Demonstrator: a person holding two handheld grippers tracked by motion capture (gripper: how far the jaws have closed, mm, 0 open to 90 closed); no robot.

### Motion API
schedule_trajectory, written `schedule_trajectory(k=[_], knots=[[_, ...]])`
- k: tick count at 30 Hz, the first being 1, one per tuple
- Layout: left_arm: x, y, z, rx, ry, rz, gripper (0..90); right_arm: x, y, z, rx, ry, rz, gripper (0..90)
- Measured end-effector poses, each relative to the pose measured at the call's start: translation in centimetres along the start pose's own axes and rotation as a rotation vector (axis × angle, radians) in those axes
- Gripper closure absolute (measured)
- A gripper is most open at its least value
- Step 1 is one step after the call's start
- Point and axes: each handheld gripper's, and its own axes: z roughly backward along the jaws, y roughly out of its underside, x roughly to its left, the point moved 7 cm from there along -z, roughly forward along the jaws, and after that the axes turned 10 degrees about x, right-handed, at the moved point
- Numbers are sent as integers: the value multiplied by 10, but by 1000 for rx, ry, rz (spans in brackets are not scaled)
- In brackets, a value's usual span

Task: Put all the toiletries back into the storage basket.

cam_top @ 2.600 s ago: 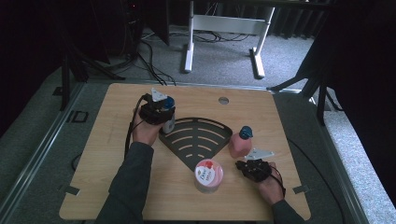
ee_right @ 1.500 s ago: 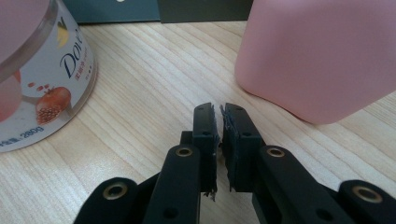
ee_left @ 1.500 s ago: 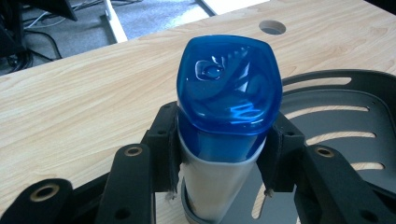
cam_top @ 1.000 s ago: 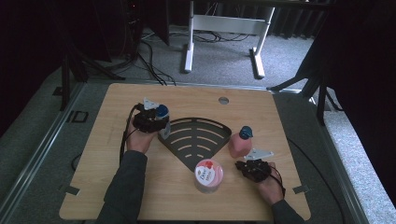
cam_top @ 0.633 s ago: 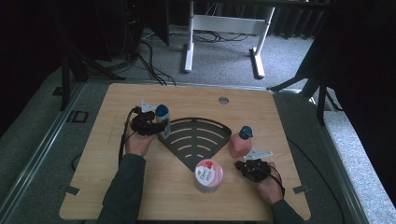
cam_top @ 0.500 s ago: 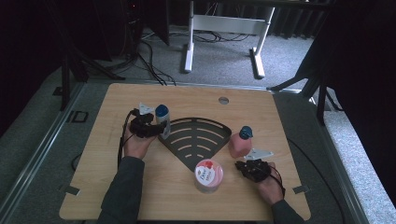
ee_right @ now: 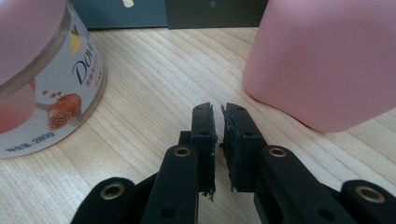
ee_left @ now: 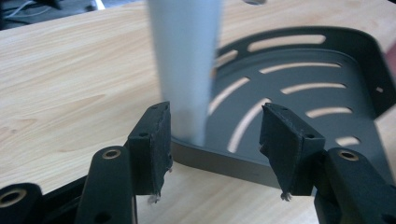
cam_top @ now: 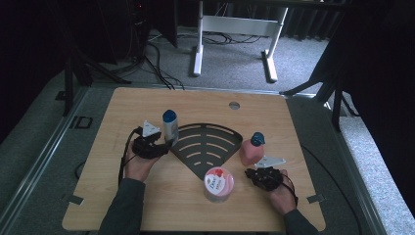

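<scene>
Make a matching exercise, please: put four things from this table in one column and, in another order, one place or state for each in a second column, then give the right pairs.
Things:
1. grey bottle
2. pink bottle
3. jar
4. right gripper

Places or states:
a. jaws shut, holding nothing
b. stands at the left edge of the black rack
c. stands nearest the person, in front of the rack's tip
d. stands just right of the rack

Pairs: 1-b, 2-d, 3-c, 4-a

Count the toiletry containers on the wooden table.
3. A grey bottle with a blue cap stands at the black fan-shaped rack's left edge, a pink bottle with a blue cap stands right of the rack, and a pink-lidded jar stands in front.
</scene>
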Motion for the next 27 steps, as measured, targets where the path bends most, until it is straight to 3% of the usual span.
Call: schedule_trajectory(k=[6,16,27], knots=[[-19,9,-2,24,33,-68,442,3,-2,3,-12,-2,12,791],[-40,21,-5,26,85,-105,441,6,-3,2,-17,-13,31,728],[-58,30,-8,42,152,-178,436,11,-3,5,-29,-29,59,684]])
